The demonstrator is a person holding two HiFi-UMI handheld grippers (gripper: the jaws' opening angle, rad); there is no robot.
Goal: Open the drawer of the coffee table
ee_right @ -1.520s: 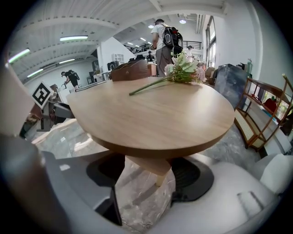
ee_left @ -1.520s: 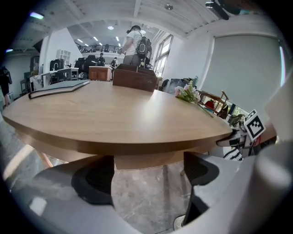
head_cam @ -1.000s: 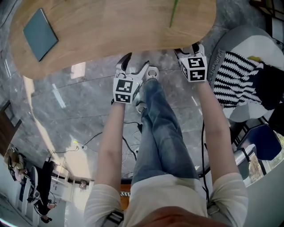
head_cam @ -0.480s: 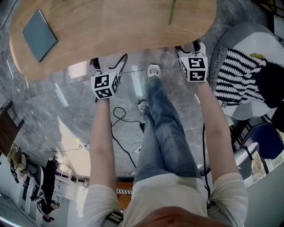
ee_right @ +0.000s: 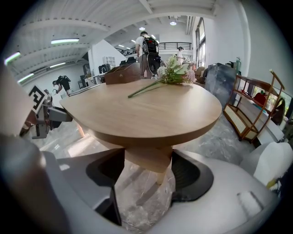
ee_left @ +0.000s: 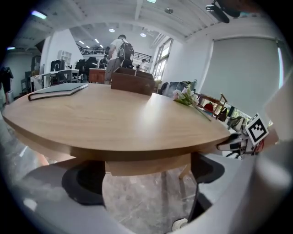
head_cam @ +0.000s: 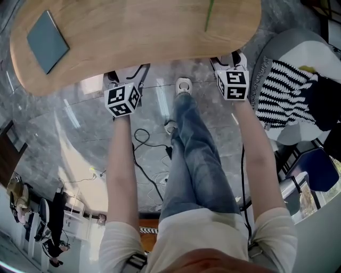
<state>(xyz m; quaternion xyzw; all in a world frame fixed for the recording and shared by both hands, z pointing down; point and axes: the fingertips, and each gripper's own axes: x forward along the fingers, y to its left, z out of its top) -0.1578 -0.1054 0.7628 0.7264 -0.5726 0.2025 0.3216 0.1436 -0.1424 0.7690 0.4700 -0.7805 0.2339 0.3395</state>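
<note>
The oval wooden coffee table [head_cam: 133,32] fills the top of the head view. Under its top hangs a plain wooden drawer front [ee_left: 146,165] with a thin leg at its right end. My left gripper [head_cam: 127,72] is at the table's near edge. Its jaws have just been opening and stand wide, framing the drawer front without pressing on it [ee_left: 145,179]. My right gripper [head_cam: 229,57] is tucked under the edge further right. Its jaws are apart, and a wooden block [ee_right: 149,160] shows in the gap. No pinch on it is visible.
A grey-blue book [head_cam: 48,40] lies on the table's left end and a green flower stem [head_cam: 209,16] on its right end. The person's leg and shoe [head_cam: 184,85] reach between the grippers. Cables [head_cam: 141,138] trail on the marble floor. A chair with a striped cushion [head_cam: 287,96] stands right.
My left gripper has moved left, from beside the shoe to the table's near edge, and its jaws have spread wider. The right gripper has kept its place.
</note>
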